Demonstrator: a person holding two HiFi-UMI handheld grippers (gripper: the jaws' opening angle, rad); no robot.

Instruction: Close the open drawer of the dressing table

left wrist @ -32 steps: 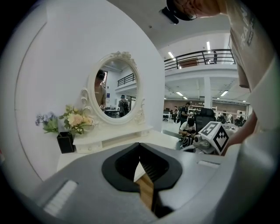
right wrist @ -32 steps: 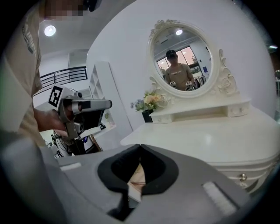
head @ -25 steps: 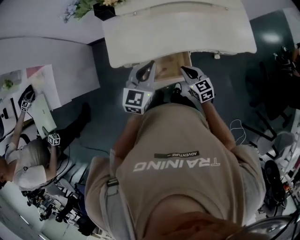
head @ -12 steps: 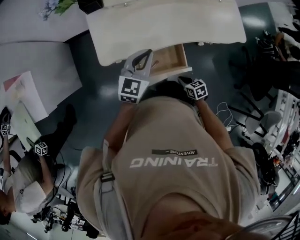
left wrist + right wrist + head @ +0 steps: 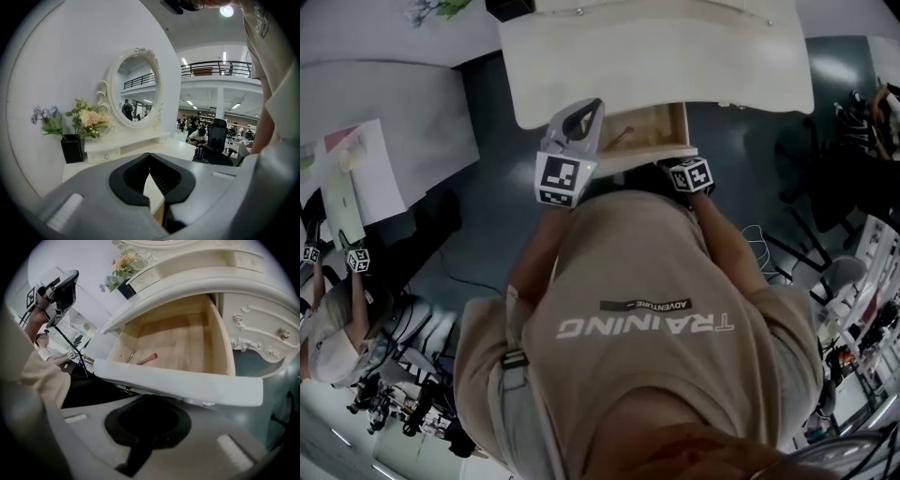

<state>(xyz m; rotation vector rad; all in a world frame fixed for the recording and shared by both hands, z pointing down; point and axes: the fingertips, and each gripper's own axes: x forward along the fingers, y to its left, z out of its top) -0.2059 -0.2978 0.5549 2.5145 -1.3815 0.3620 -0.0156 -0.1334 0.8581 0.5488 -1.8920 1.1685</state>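
The white dressing table (image 5: 656, 56) stands in front of me with its wooden drawer (image 5: 652, 127) pulled open. The right gripper view looks into the drawer (image 5: 178, 338), where a red-tipped stick (image 5: 149, 358) and a thin metal piece (image 5: 129, 356) lie. My right gripper (image 5: 150, 401) is shut and empty, just below and in front of the drawer's white front panel (image 5: 187, 385). In the head view this gripper (image 5: 680, 167) sits at the panel's right end. My left gripper (image 5: 581, 117) is held up over the table's front left edge, shut on nothing (image 5: 150, 157).
An oval mirror (image 5: 136, 86) and a black vase of flowers (image 5: 72, 147) stand at the back of the table top. A white desk (image 5: 384, 103) lies to the left, with another person (image 5: 356, 309) beside it. Office chairs (image 5: 844, 281) stand to the right.
My left gripper has risen from the drawer's left side to above the table edge. The right gripper has dropped lower against the drawer front. The drawer stays open.
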